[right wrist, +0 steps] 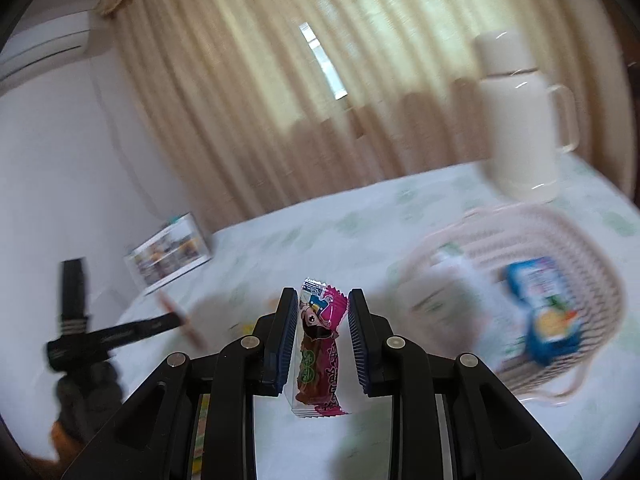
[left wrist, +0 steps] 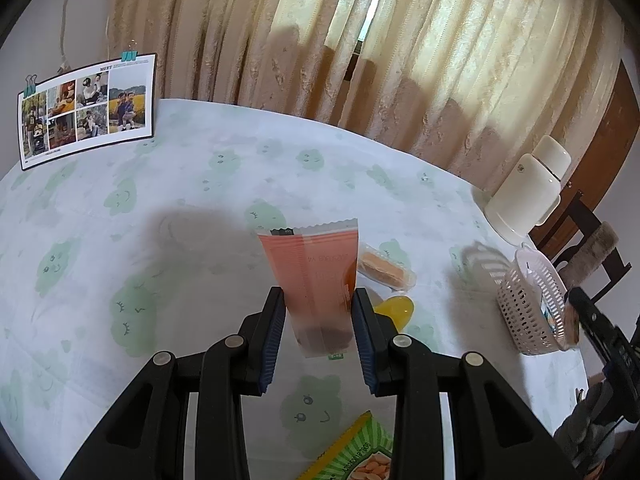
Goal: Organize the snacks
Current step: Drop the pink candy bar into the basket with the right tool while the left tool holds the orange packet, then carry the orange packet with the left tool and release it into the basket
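My left gripper (left wrist: 318, 300) is shut on an orange-pink snack packet (left wrist: 316, 276), held upright above the table. Behind it lie a clear-wrapped biscuit (left wrist: 384, 266) and a yellow snack (left wrist: 396, 308). My right gripper (right wrist: 322, 308) is shut on a pink-wrapped snack bar (right wrist: 320, 336), raised over the table to the left of a white plastic basket (right wrist: 568, 240). That basket holds a blue snack packet (right wrist: 544, 308) and a white one (right wrist: 464, 276). The same basket (left wrist: 528, 308) stands at the right in the left wrist view, with the right gripper's body beside it.
A white thermos jug (left wrist: 528, 192) stands behind the basket near the table's far right edge. A photo card (left wrist: 86, 108) leans at the back left. A green snack pack (left wrist: 360, 456) lies under my left gripper. Curtains hang behind the table (left wrist: 200, 184).
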A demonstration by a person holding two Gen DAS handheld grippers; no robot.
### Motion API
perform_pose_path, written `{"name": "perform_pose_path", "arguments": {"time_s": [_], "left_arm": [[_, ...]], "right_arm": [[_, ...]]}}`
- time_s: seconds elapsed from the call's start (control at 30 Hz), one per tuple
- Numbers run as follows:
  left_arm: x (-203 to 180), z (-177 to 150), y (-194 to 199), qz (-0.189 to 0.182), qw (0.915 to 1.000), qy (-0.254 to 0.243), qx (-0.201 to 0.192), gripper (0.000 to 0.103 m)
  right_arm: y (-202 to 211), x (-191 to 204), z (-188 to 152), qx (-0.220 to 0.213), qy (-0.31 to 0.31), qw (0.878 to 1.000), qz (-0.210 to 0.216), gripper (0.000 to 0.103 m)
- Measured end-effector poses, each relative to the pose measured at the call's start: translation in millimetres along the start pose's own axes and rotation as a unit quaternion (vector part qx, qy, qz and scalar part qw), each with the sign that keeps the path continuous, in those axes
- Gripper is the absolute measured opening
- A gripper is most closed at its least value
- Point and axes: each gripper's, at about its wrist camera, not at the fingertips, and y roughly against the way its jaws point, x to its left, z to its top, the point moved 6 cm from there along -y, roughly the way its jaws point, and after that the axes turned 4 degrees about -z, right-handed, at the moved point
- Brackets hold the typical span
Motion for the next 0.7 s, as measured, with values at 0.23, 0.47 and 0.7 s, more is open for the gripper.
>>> {"name": "perform_pose_path", "arguments": {"time_s": [0.23,0.47,0.7], "left_arm": [[-5,1,4,-0.007,0.9999,-0.006,-0.006,0.031],[-9,1,4,-0.016,0.9999,-0.004,-0.001,0.031],[-19,2,7,-0.022,0.9997,-0.005,0.003,0.031]], "right_arm": [[12,-23,11,-0.069,0.022,0.985,-0.159,0.036],[12,-21,11,-0.077,0.046,0.976,-0.199,0.075],[17,-47,16,-0.075,-0.012,0.977,-0.197,0.075]]}}
